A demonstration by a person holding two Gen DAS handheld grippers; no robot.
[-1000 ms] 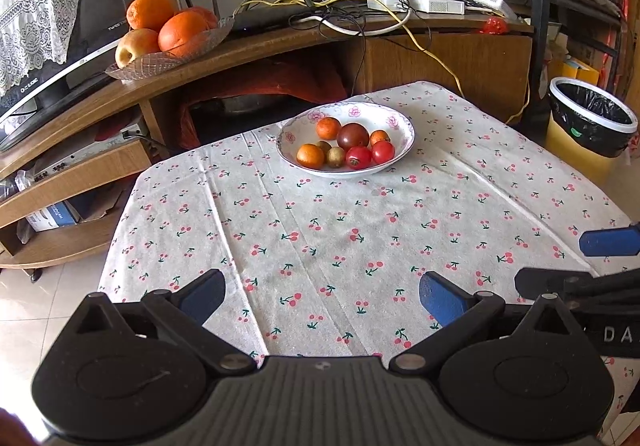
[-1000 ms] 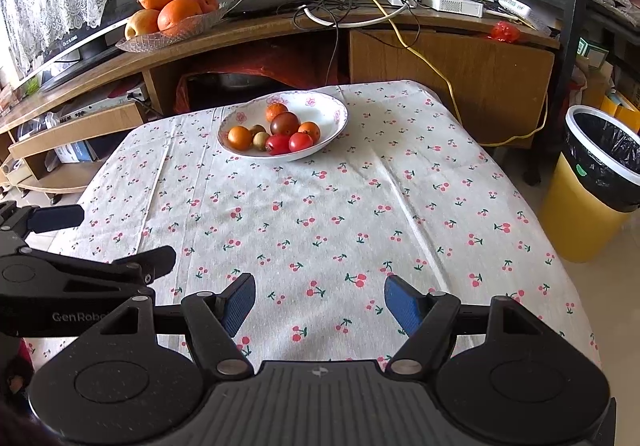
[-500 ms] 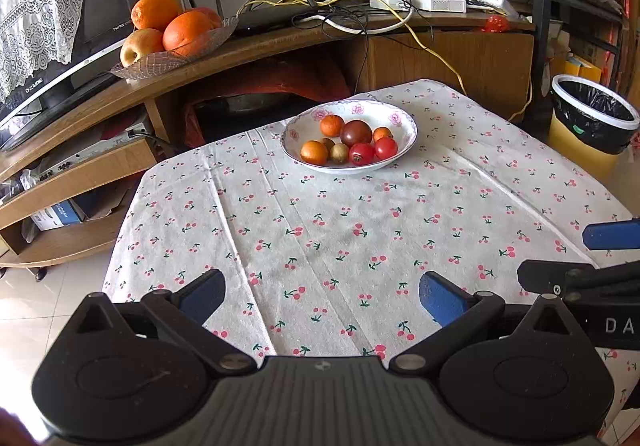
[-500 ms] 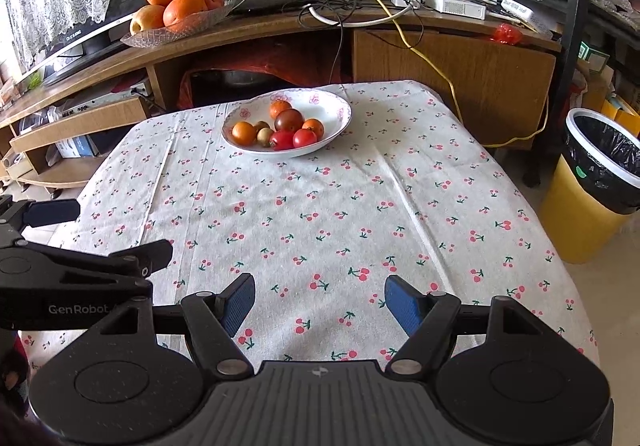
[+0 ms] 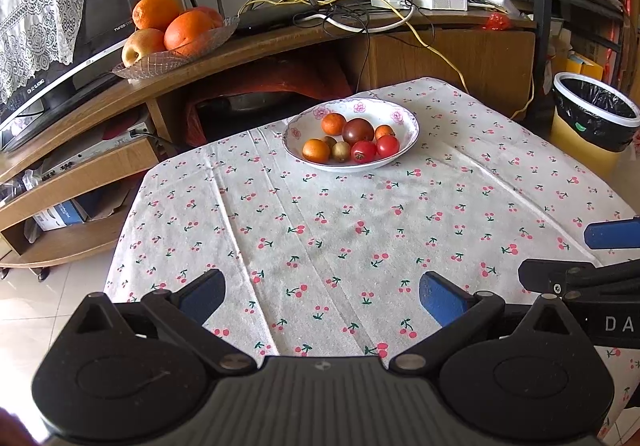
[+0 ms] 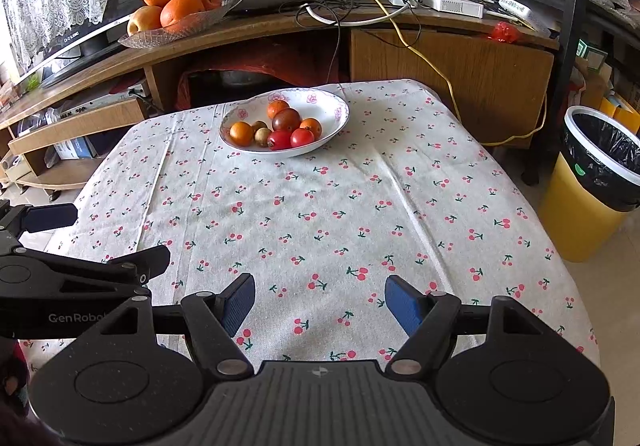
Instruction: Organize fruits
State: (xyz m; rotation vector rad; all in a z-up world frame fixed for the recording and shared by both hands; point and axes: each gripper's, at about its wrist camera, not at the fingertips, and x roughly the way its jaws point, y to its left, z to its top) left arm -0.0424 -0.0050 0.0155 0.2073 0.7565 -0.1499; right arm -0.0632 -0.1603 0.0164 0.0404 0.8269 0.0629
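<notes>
both the left gripper and the right gripper have jaws apart, with nothing between them. the floral bowl stands well ahead of both jaws on the desk and holds small oranges, cherry tomatoes, a dark tomato and small brown fruits. the fruits lie close together, so i think a jaw could push a neighbour out or crush a soft tomato. a glass dish of big oranges is on the shelf far beyond.

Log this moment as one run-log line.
left gripper: open, empty | right gripper: open, empty | fruit bowl: far side of table, untouched | stage: pre-reach
</notes>
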